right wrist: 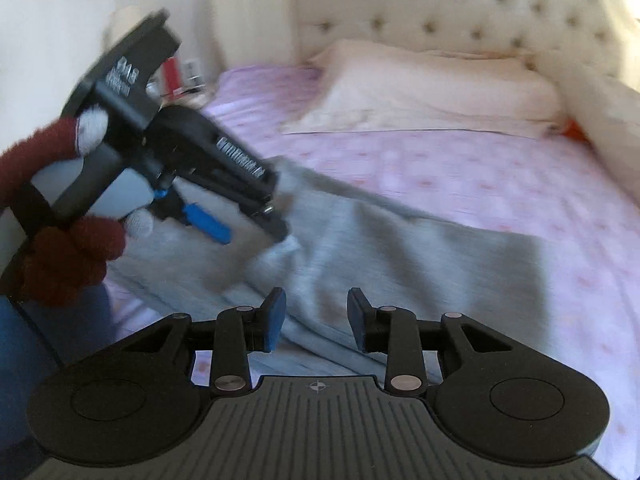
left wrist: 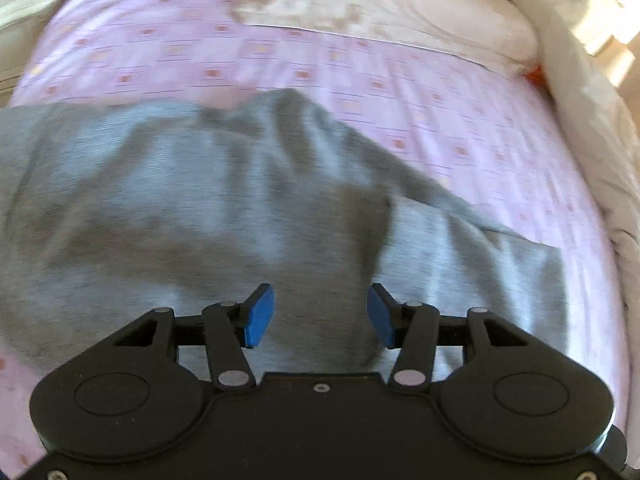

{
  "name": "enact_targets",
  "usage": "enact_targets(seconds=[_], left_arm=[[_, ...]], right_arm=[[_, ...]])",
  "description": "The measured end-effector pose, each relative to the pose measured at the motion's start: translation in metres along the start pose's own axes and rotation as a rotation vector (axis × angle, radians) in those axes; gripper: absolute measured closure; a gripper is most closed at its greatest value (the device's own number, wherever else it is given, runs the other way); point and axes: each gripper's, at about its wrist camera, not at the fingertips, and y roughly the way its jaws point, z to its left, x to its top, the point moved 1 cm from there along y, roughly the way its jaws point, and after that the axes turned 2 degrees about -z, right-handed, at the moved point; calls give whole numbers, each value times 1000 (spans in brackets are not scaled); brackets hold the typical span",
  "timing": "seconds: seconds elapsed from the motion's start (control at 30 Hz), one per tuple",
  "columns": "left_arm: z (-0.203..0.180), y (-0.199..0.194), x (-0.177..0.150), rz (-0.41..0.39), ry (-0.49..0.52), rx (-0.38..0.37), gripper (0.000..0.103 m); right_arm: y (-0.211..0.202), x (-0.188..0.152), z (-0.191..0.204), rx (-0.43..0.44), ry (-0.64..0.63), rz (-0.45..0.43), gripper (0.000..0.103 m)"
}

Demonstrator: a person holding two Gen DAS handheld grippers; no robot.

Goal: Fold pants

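Grey pants (left wrist: 208, 208) lie rumpled across the pink patterned sheet (left wrist: 460, 120), with a fold ridge running down to the right. My left gripper (left wrist: 321, 316) is open and empty, just above the grey cloth. In the right wrist view the pants (right wrist: 400, 264) stretch from the left to the middle of the bed. My right gripper (right wrist: 316, 320) is open and empty over the near edge of the cloth. The left gripper (right wrist: 224, 224) shows there too, held by a hand in a dark red glove (right wrist: 68, 264), tilted down over the pants.
A cream pillow (right wrist: 440, 92) lies at the head of the bed below a tufted headboard (right wrist: 480, 12). A padded side rail (left wrist: 592, 152) runs along the right. A bedside table with small items (right wrist: 180, 76) stands at the far left.
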Motion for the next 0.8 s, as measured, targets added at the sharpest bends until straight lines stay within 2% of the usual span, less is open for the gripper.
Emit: enact_targets(seconds=[0.1, 0.2, 0.3, 0.37, 0.47, 0.53, 0.57, 0.7, 0.8], left_arm=[[-16, 10, -2, 26, 40, -23, 39], [-26, 27, -7, 98, 63, 3, 39], [-35, 19, -17, 100, 127, 41, 39], [-36, 6, -21, 71, 134, 44, 39], [-35, -19, -18, -25, 91, -16, 38], [-39, -21, -12, -51, 69, -14, 27], [-41, -17, -8, -48, 62, -4, 27], [-54, 17, -2, 33, 101, 49, 28], [-52, 37, -18, 125, 165, 121, 26]], right_arm=[[-19, -5, -21, -62, 99, -20, 70], [-24, -4, -33, -102, 151, -50, 70], [-26, -7, -45, -125, 212, -81, 70], [-23, -10, -50, -143, 247, -73, 70], [-16, -13, -53, -148, 274, -71, 70], [-17, -13, -52, -149, 273, -80, 70], [-18, -11, -53, -154, 267, -83, 70], [-22, -11, -54, -143, 271, -47, 70], [-21, -17, -50, -142, 270, 30, 70]])
